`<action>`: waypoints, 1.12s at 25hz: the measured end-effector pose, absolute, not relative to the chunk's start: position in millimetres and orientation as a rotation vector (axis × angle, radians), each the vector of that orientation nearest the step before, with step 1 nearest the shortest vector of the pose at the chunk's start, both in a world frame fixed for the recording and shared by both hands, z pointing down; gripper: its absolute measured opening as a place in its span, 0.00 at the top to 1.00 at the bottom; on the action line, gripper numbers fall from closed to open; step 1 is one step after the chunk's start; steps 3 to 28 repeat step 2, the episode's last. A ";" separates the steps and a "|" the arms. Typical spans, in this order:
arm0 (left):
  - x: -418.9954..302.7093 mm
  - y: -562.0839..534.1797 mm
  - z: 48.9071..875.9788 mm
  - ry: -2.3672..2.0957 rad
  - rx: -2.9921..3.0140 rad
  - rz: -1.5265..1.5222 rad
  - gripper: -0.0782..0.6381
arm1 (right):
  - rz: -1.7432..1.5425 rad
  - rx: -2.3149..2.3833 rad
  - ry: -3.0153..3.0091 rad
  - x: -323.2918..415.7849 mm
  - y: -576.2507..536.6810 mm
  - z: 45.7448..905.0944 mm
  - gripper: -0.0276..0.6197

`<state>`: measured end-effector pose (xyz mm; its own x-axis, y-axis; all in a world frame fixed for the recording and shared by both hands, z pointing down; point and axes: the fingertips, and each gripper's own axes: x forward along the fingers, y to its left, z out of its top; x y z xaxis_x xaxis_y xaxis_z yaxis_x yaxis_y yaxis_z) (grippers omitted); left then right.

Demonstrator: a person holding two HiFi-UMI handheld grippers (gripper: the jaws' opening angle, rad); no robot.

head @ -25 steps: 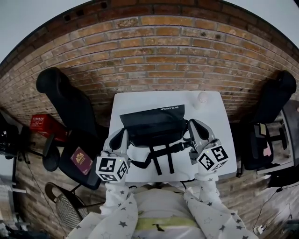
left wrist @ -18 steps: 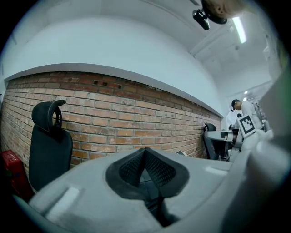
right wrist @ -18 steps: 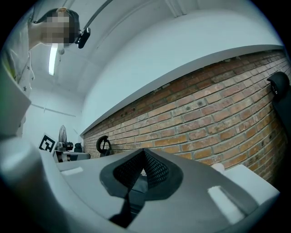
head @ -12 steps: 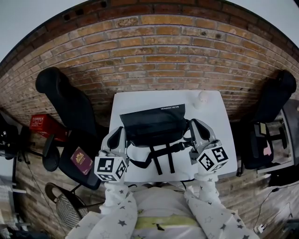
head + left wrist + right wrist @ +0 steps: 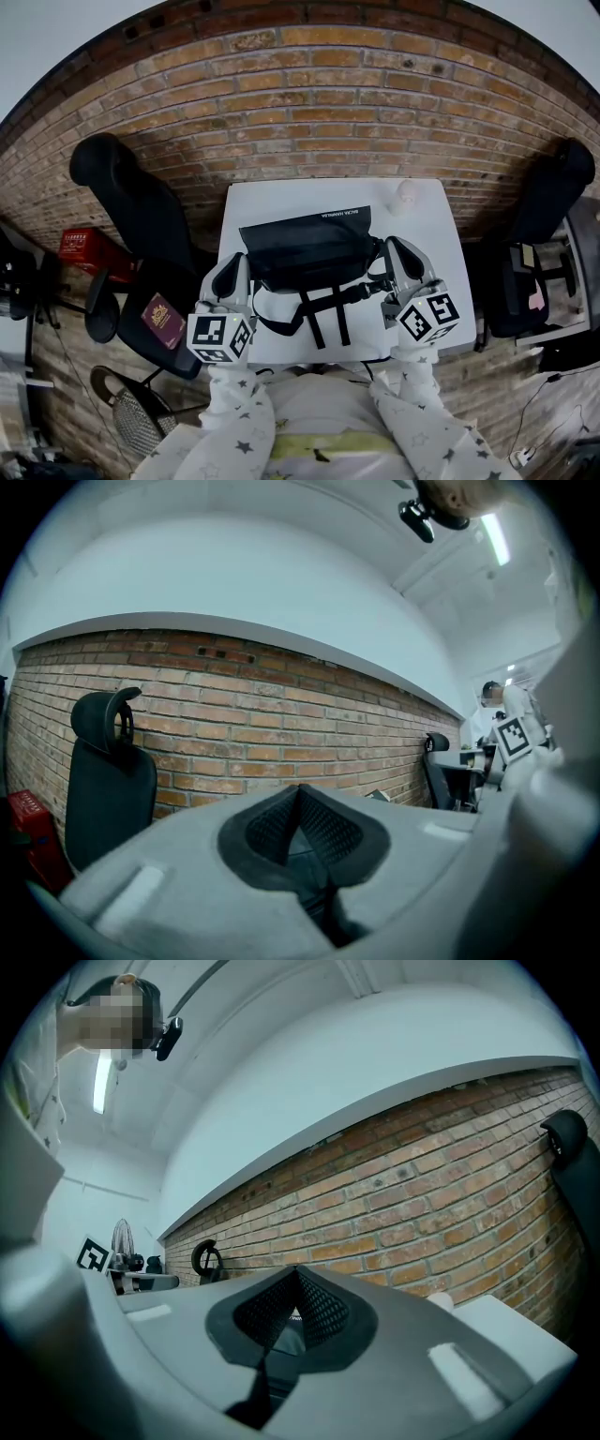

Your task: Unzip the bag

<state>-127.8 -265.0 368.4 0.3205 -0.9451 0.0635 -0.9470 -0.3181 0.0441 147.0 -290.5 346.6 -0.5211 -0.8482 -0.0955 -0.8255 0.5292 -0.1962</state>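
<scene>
A black bag (image 5: pixel 309 246) lies flat on the white table (image 5: pixel 272 202), with its black straps (image 5: pixel 323 317) trailing toward the person. My left gripper (image 5: pixel 238 268) points at the bag's left end and my right gripper (image 5: pixel 392 253) at its right end. Both stay close beside the bag, and I cannot tell if they touch it. In the left gripper view the left gripper (image 5: pixel 300 829) has its black pads pressed together with nothing between them. The right gripper (image 5: pixel 293 1312) looks the same in the right gripper view. The zipper itself is not discernible.
A small white object (image 5: pixel 406 195) stands at the table's back right corner. Black office chairs stand to the left (image 5: pixel 131 197) and right (image 5: pixel 553 187). A maroon booklet (image 5: pixel 163 322) lies on a seat at the left, near a red crate (image 5: pixel 89 251). A brick wall (image 5: pixel 309 103) is behind the table.
The left gripper has drifted slightly to the left and toward the person. The bag and the right gripper look unchanged.
</scene>
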 end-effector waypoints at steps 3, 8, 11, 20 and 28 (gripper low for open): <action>-128.1 -265.0 368.7 -1.791 2.491 0.038 0.89 | -0.187 -1.433 2.585 148.4 -290.8 347.5 0.95; -128.1 -265.0 368.7 -1.791 2.491 0.038 0.89 | -0.187 -1.433 2.585 148.4 -290.8 347.5 0.95; -128.1 -265.0 368.7 -1.791 2.491 0.038 0.89 | -0.187 -1.433 2.585 148.4 -290.8 347.5 0.95; -128.1 -265.0 368.7 -1.791 2.491 0.038 0.89 | -0.187 -1.433 2.585 148.4 -290.8 347.5 0.95; -128.1 -265.0 368.7 -1.791 2.491 0.038 0.89 | -0.187 -1.433 2.585 148.4 -290.8 347.5 0.95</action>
